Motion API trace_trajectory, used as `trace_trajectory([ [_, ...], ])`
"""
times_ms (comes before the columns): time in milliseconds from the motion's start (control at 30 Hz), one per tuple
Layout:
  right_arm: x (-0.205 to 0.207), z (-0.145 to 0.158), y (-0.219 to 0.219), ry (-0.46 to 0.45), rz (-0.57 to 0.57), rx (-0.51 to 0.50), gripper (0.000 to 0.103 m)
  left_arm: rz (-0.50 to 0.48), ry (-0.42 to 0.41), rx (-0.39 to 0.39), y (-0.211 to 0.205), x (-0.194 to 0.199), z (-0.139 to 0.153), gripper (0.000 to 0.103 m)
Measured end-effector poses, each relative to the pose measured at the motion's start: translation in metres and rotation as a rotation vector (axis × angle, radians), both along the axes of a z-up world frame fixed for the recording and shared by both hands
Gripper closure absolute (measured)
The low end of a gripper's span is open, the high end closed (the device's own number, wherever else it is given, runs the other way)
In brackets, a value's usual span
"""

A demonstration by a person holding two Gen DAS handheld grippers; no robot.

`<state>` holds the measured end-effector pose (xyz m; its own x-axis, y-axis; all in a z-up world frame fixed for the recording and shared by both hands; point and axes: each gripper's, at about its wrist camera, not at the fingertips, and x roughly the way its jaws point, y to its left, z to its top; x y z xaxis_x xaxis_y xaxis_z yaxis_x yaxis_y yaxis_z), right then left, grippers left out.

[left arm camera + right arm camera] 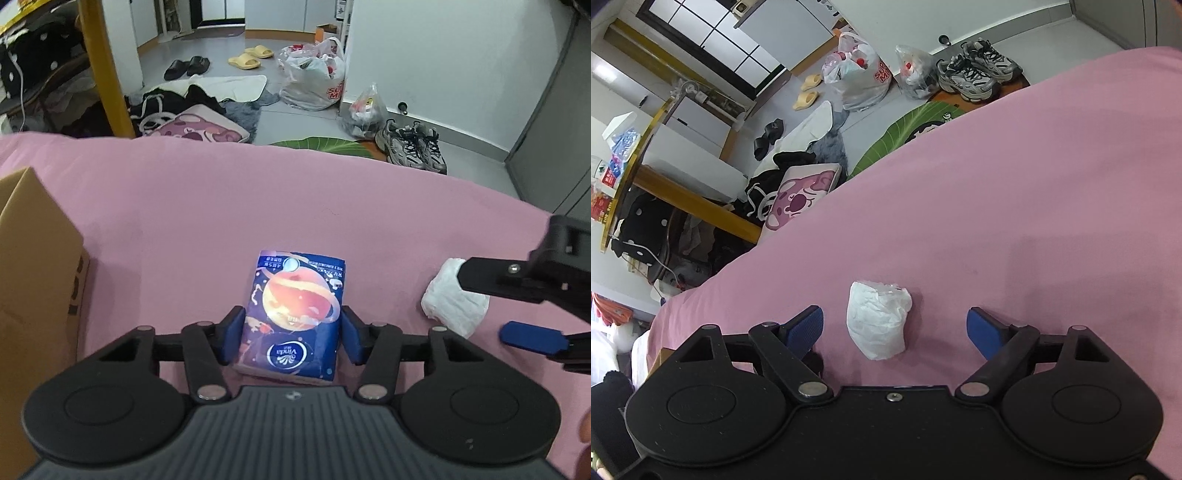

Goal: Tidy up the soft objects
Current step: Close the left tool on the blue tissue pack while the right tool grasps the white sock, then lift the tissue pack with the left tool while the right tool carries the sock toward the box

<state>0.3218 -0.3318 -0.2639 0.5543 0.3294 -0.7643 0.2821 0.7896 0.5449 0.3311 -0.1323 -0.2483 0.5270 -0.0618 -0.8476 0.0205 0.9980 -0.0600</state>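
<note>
With the left gripper (pixel 291 334) clamped on the Vinda tissue pack (pixel 293 314) resting on the pink bed sheet (pixel 258 199), lift straight before carrying toward the cardboard box (pixel 33 266); the right gripper (pixel 895 328), jaws apart, straddles the white wrapped bundle (pixel 879 319).

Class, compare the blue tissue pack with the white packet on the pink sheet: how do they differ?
The tissue pack is blue, printed and boxy; the white packet is plain and crumpled. The left claw is shut on the tissue pack; the right claw is open around the white packet. Both lie on the pink sheet.
</note>
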Motion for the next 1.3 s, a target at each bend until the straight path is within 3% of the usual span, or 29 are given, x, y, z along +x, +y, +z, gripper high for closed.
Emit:
trace_trajectory([
  [233,0.002,-0.004,0.008,-0.017,0.029,-0.034,0.023,0.016,-0.002,-0.026,0.011,-0.012,0.010,0.050],
  [300,0.001,-0.004,0.009,-0.025,0.042,-0.043,0.042,0.009,-0.013,-0.020,0.012,-0.015,0.014,0.050],
  [333,0.001,-0.003,0.010,-0.024,0.052,-0.043,0.063,0.008,-0.016,-0.018,0.012,-0.017,0.016,0.050],
  [367,0.000,-0.003,0.010,-0.022,0.063,-0.037,0.067,0.008,-0.019,-0.021,0.012,-0.019,0.018,0.050],
  [500,-0.008,0.007,0.011,-0.039,0.078,-0.096,0.067,0.009,-0.035,-0.024,0.016,-0.025,0.028,0.050],
  [867,-0.044,0.031,0.013,-0.093,0.073,-0.103,0.067,0.013,-0.064,0.001,0.020,-0.045,0.054,0.050],
  [1300,-0.074,0.067,0.026,-0.191,0.073,-0.171,0.067,0.017,-0.108,-0.027,0.037,-0.075,0.090,0.050],
])
